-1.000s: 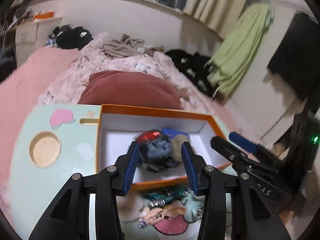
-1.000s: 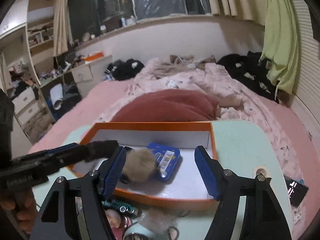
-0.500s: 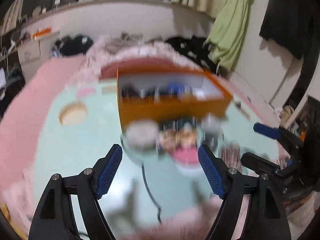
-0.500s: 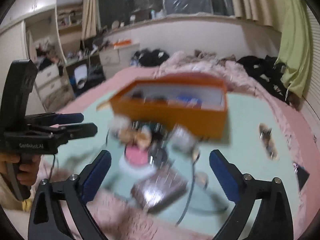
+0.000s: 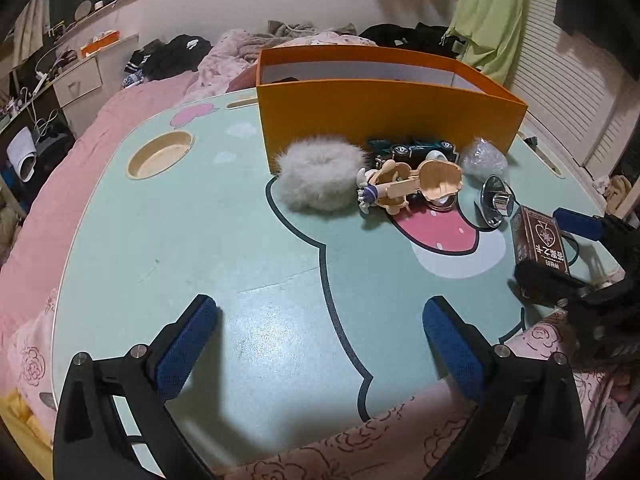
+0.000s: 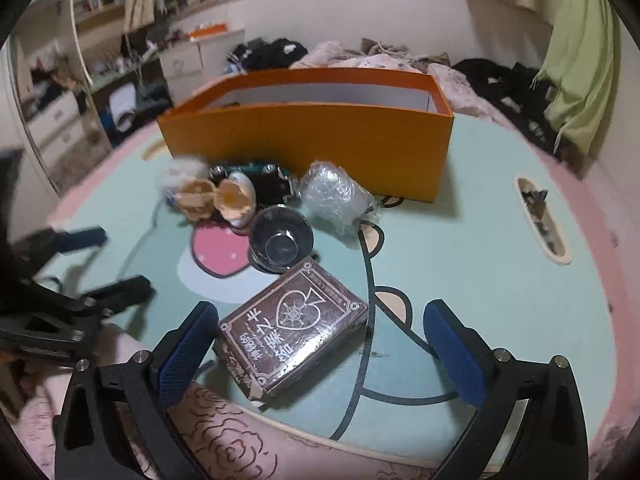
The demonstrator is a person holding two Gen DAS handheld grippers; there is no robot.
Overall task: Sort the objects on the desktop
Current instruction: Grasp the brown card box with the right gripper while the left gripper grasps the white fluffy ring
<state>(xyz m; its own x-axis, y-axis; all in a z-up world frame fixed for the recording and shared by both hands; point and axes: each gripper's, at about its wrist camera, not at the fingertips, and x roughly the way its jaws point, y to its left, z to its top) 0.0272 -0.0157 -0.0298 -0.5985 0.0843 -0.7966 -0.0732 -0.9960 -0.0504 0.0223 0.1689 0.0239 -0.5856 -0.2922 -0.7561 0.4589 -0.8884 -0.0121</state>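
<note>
An orange box stands at the far side of the mint table. In front of it lie a white fluffy ball, a tan figurine, a teal toy car, a plastic-wrapped lump and a shiny metal dish. My left gripper hovers low over bare table near the front edge, its jaws opening with nothing between them. My right gripper is open around a brown card box; its left pad is close beside the box and the right pad stands apart.
A round cup recess sits at the table's far left and a slot at its right. A pink flowered blanket borders the near edge. Behind the table is a bed with a pillow and clothes.
Both grippers have drawn back from above the orange box and sunk toward the table's near edge. Both pairs of jaws have widened. The dark fuzzy thing is no longer between the left jaws.
</note>
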